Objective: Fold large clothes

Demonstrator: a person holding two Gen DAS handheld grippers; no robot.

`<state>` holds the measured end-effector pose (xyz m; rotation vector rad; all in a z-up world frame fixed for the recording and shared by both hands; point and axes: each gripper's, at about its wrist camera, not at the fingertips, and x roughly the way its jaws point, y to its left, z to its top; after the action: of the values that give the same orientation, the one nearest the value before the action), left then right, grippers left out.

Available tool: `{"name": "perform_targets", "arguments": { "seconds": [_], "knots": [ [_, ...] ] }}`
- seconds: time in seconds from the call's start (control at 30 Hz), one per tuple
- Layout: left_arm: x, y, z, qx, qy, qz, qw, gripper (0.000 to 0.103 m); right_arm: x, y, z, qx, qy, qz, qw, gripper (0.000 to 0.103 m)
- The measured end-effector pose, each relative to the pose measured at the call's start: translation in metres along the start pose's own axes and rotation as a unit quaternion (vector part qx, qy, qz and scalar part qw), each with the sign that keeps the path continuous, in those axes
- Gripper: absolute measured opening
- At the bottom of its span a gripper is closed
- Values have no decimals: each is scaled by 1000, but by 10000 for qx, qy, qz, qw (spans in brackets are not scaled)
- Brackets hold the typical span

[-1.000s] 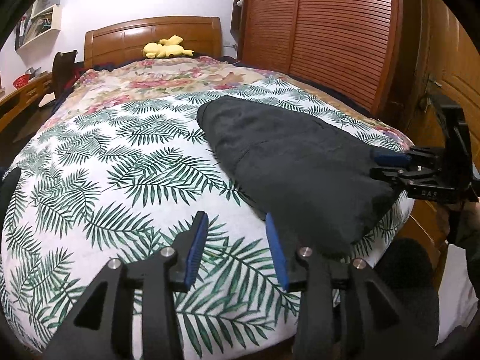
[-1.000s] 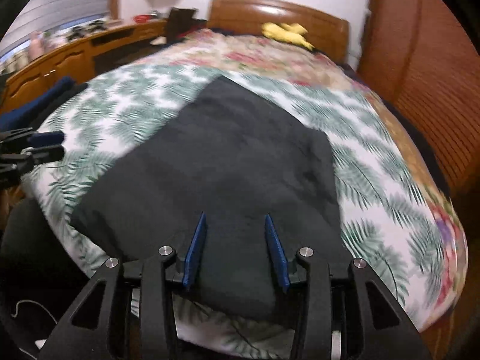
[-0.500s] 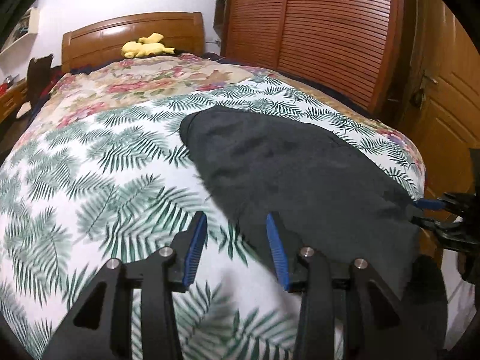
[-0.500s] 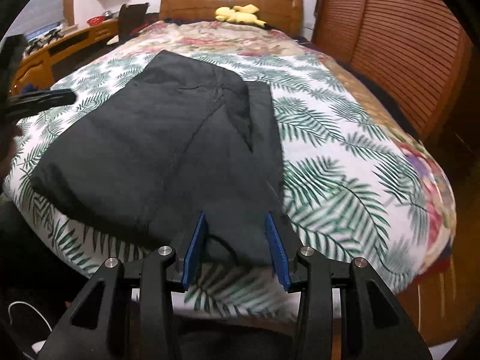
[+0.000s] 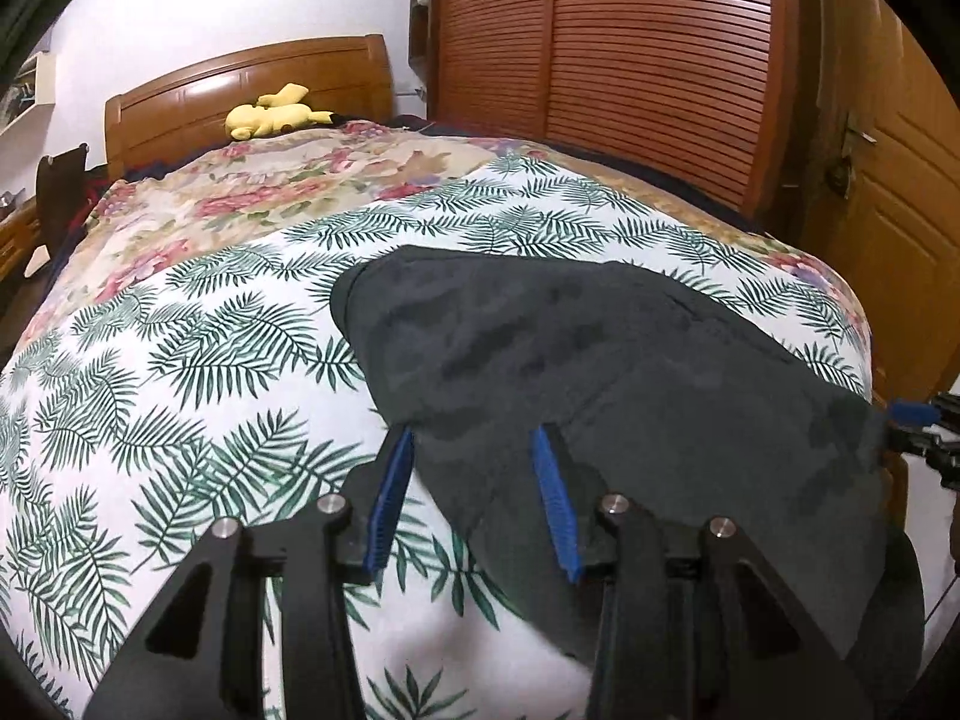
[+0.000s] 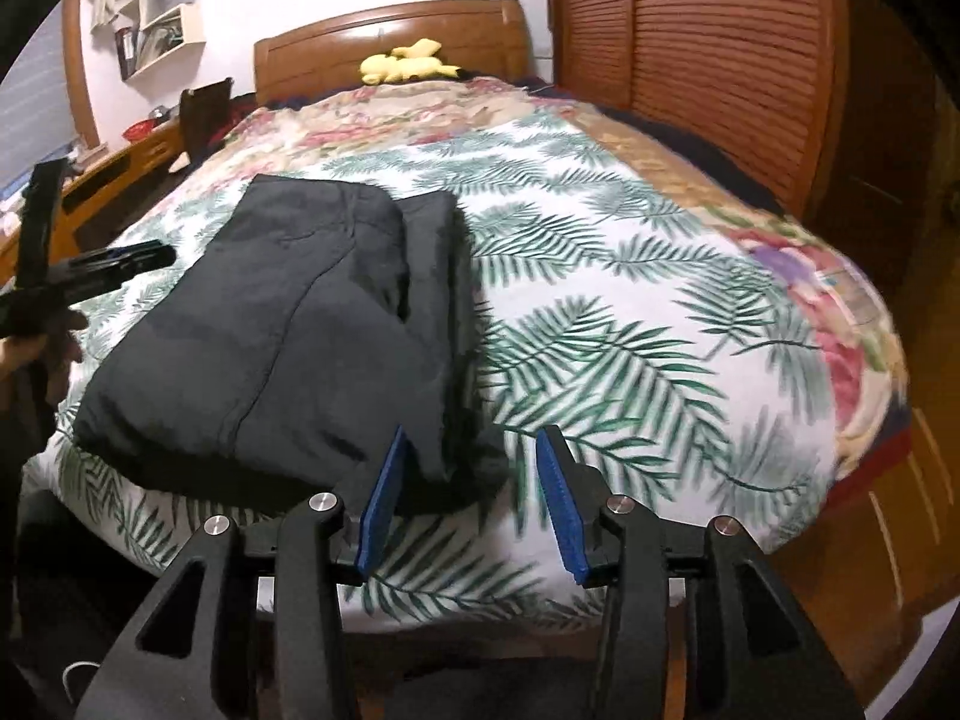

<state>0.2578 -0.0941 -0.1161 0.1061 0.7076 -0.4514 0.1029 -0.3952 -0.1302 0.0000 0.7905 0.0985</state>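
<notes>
Garment: a dark garment [image 6: 288, 336] lies folded into a long bundle on the bed [image 6: 630, 324], on the leaf-print cover, its near end at the foot edge and a narrower folded strip along its right side.
Left gripper [image 5: 474, 492]: jaws spread and empty. A second ago the gap framed only leaf print, with the cloth off to the right; now the garment's near left corner sits in it, and the right pad lies over dark fabric. Neither pad presses the cloth.
Right gripper [image 6: 468, 495]: jaws spread, and they have just been opening a little wider. The near right corner of the garment shows in the gap but is not pinched. A second ago dark cloth filled the whole gap; now the corner fills only its left half, with bedcover to the right.
What changed: each hand has slid sideways along the foot of the bed to one near corner of the bundle, the left to the left corner and the right to the right.
Meaning for the task: this looks like lining up for the next fold, probably taking both near corners and carrying that end toward the headboard [image 6: 390, 42].
Still to do: neither corner is gripped yet.
Elsewhere: a yellow soft toy [image 6: 408, 60] lies by the headboard, well apart from the work.
</notes>
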Motion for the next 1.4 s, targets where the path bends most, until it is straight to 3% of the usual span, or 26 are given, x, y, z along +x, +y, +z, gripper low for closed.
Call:
{"name": "perform_targets", "arguments": {
  "seconds": [0.1,0.23,0.63,0.73,0.8,1.17,1.4],
  "knots": [
    [10,4,7,-3,65,31,10000,40,15,-1,2,116,68,254,9996,47],
    [26,8,16,-50,154,41,9999,41,37,4,-1,9,235,217,9995,56],
    [90,30,45,-166,382,202,9989,44,57,1,-4,-11,472,499,9976,62],
    [106,39,49,-308,462,76,9984,47,58,1,-4,-13,448,531,9976,63],
    [115,46,52,-417,483,48,9980,55,58,2,-4,-40,433,511,9977,63],
    [139,63,62,-486,785,226,9955,65,60,5,-4,-94,389,482,9980,63],
    [140,67,59,-529,889,217,9944,65,65,7,-1,8,480,613,9970,65]
  ]
}}
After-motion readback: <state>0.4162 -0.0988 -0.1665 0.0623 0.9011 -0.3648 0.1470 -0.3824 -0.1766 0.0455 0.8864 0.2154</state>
